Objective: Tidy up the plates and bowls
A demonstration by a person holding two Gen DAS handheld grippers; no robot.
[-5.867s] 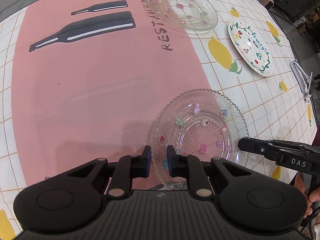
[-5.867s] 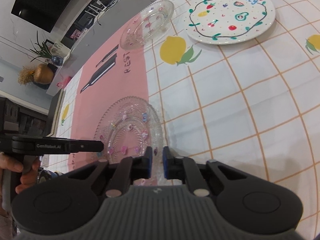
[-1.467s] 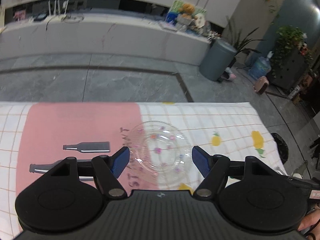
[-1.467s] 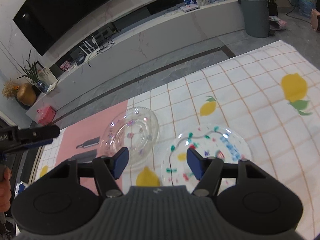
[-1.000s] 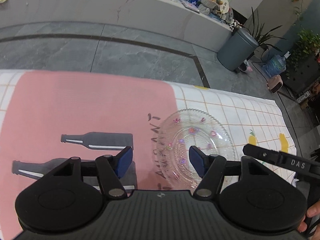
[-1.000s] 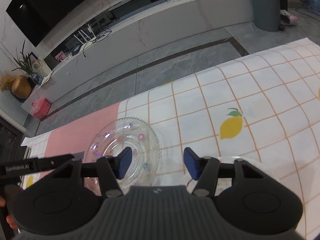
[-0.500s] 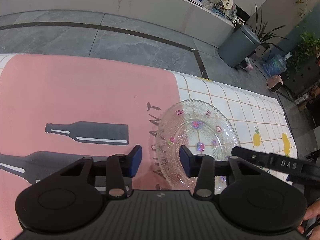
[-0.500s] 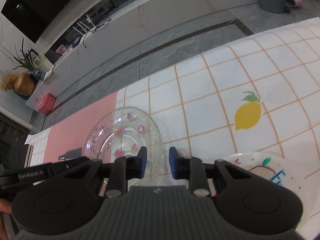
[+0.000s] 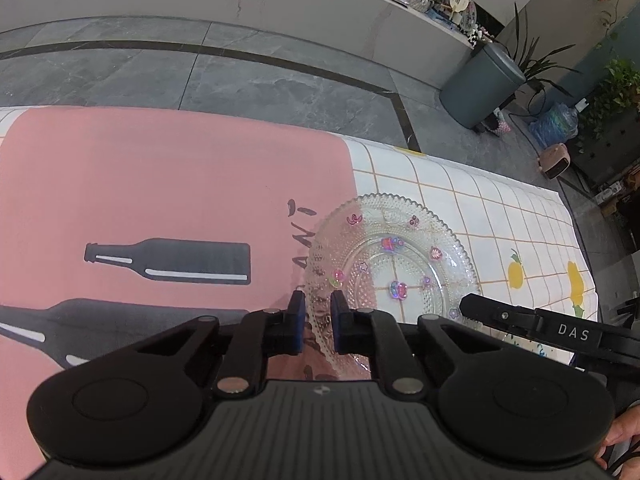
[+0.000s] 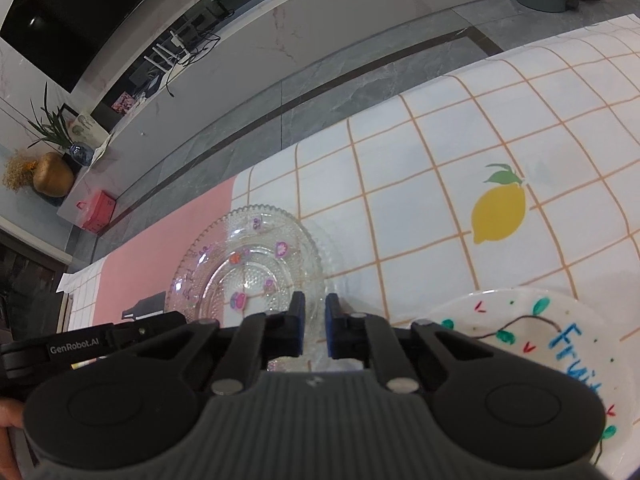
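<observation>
Two views show the same clear, beaded glass plate with small coloured flower decals.

From the left wrist, the clear glass plate (image 9: 394,268) lies flat on the desk, half on the pink printed mat (image 9: 168,184) and half on the white, orange-gridded lemon-print cloth (image 9: 520,232). The left gripper (image 9: 318,310) has its jaws closing over the plate's near-left rim, the beaded edge visible in the narrow gap between the blue pads; whether they already press on it I cannot tell. The right gripper's black finger reaches in at the plate's near-right edge.

From the right wrist, the right gripper (image 10: 315,312) has its jaws clenched nearly together at the plate's (image 10: 248,264) near-right rim, glass showing through the slit, seemingly pinching it. A white ceramic plate with painted fruit and blue lettering (image 10: 540,344) lies just beside, lower right.

By my judgement, the glass is stiff, brittle and slick, fairly heavy for its thin rim. Taking hold on opposite sides of the raised beaded edge suits it best, lifted level; a single-sided pinch could let it slip or chip.
</observation>
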